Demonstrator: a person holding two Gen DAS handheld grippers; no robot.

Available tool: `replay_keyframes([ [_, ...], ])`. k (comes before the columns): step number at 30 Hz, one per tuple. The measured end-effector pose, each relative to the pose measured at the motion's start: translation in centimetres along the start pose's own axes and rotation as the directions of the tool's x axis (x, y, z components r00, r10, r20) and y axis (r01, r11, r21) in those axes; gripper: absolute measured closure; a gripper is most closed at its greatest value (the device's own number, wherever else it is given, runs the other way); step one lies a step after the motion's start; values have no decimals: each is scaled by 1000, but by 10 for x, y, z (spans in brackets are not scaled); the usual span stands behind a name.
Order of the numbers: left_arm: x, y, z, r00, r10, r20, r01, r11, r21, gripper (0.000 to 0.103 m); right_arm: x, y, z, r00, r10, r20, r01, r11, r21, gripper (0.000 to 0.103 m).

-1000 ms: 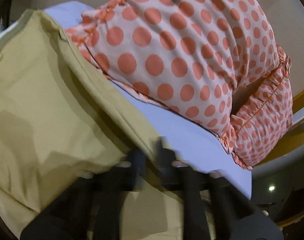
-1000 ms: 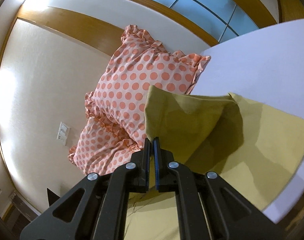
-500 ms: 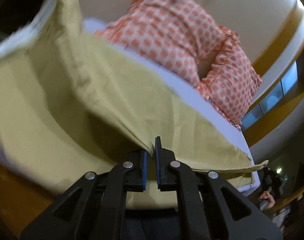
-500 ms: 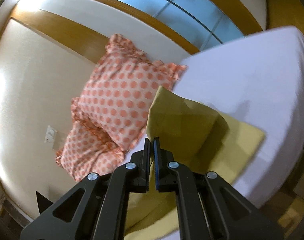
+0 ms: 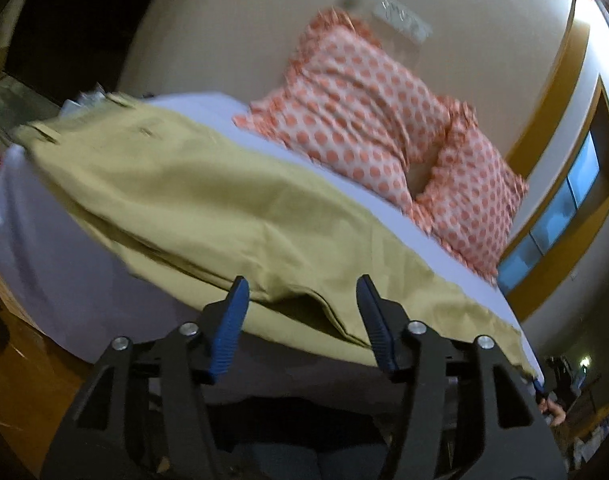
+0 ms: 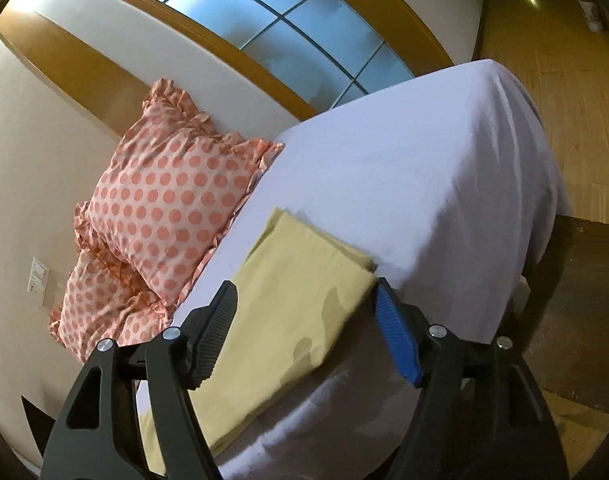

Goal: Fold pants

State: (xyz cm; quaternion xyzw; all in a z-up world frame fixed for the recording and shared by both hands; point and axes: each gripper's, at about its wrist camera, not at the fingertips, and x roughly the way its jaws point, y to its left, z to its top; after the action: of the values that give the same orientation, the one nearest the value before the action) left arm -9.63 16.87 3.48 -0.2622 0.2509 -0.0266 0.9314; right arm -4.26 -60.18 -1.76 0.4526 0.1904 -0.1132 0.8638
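White-sheeted bed (image 6: 404, 184) against cream wall (image 6: 36, 160), two orange polka-dot ruffled pillows (image 6: 164, 204) at its head; wood-framed gridded window (image 6: 288, 28) above; yellowish wooden floor (image 6: 576, 92) beside.

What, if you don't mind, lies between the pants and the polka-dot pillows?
Only a bare strip of white bedsheet separates pants from pillows, shown in both wrist views.

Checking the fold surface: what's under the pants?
The olive-yellow pants lie flat on a bed's pale lavender sheet, near its front edge. Sheet shows around them; whatever lies directly beneath the fabric is covered. Two polka-dot pillows sit behind, apart from the pants.
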Motion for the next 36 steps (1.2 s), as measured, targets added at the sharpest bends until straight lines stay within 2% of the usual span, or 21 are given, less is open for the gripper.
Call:
replay_keyframes([
  [4, -14, 12, 7, 998, 38, 52, -36, 999, -37, 39, -1, 2, -5, 996, -70, 60, 72, 997, -24, 32],
  [7, -15, 18, 6, 997, 51, 50, -49, 997, -52, 37, 3, 2, -11, 990, -82, 115, 90, 993, -72, 32],
  [9, -12, 19, 5, 998, 51, 37, -49, 997, -60, 37, 8, 10, -18, 989, -89, 122, 105, 985, -136, 32],
  [11, -8, 19, 5, 998, 48, 27, -46, 997, -63, 37, 12, 17, -28, 992, -68, 106, 89, 975, -205, 39],
  [12, -6, 20, 4, 999, 47, 24, -45, 997, -64, 36, 15, 18, -32, 995, -48, 90, 67, 973, -221, 58],
  [13, -5, 20, 4, 999, 44, 21, -42, 997, -66, 36, 20, 17, -35, 998, -24, 55, 36, 974, -224, 63],
  [14, -3, 21, 4, 999, 39, 17, -38, 997, -70, 36, 17, 17, -38, 997, -21, 81, 39, 971, -237, 71],
  [15, -2, 22, 4, 999, 38, 16, -36, 997, -72, 35, 18, 16, -38, 997, -15, 76, 33, 969, -246, 94],
  [16, -3, 22, 4, 999, 41, 18, -39, 997, -72, 35, 19, 14, -38, 997, -3, 72, 21, 970, -242, 98],
  [19, -3, 28, 5, 999, 40, 27, -37, 995, -88, 33, 21, 28, -34, 997, 45, 62, -25, 958, -287, 99],
  [23, -7, 40, 8, 998, 44, 53, -37, 993, -116, 25, 23, 101, -54, 977, 210, -26, -204, 903, -377, 100],
  [24, -8, 43, 8, 997, 48, 58, -40, 991, -129, 22, 24, 124, -66, 965, 256, -54, -257, 882, -396, 100],
  [25, -10, 47, 8, 997, 49, 62, -40, 989, -140, 20, 26, 154, -85, 942, 313, -120, -334, 843, -422, 100],
  [27, -13, 54, 8, 996, 54, 69, -42, 986, -164, 16, 32, 209, -132, 879, 397, -265, -477, 754, -451, 100],
  [29, -15, 61, 9, 996, 60, 66, -46, 981, -186, 15, 39, 269, -204, 776, 439, -453, -624, 641, -447, 100],
  [31, -16, 67, 10, 996, 59, 61, -46, 979, -198, 14, 42, 308, -269, 689, 418, -592, -709, 557, -431, 100],
  [32, -17, 70, 10, 997, 56, 58, -43, 978, -203, 13, 44, 328, -309, 642, 361, -676, -744, 508, -435, 100],
  [33, -17, 72, 11, 997, 52, 54, -40, 978, -206, 12, 44, 342, -345, 604, 284, -745, -766, 464, -445, 99],
  [35, -17, 79, 13, 999, 33, 42, -24, 977, -212, 12, 39, 352, -384, 578, 180, -795, -777, 420, -470, 91],
  [36, -17, 82, 14, 999, 27, 38, -19, 976, -219, 11, 34, 351, -390, 586, 164, -794, -773, 408, -486, 73],
])
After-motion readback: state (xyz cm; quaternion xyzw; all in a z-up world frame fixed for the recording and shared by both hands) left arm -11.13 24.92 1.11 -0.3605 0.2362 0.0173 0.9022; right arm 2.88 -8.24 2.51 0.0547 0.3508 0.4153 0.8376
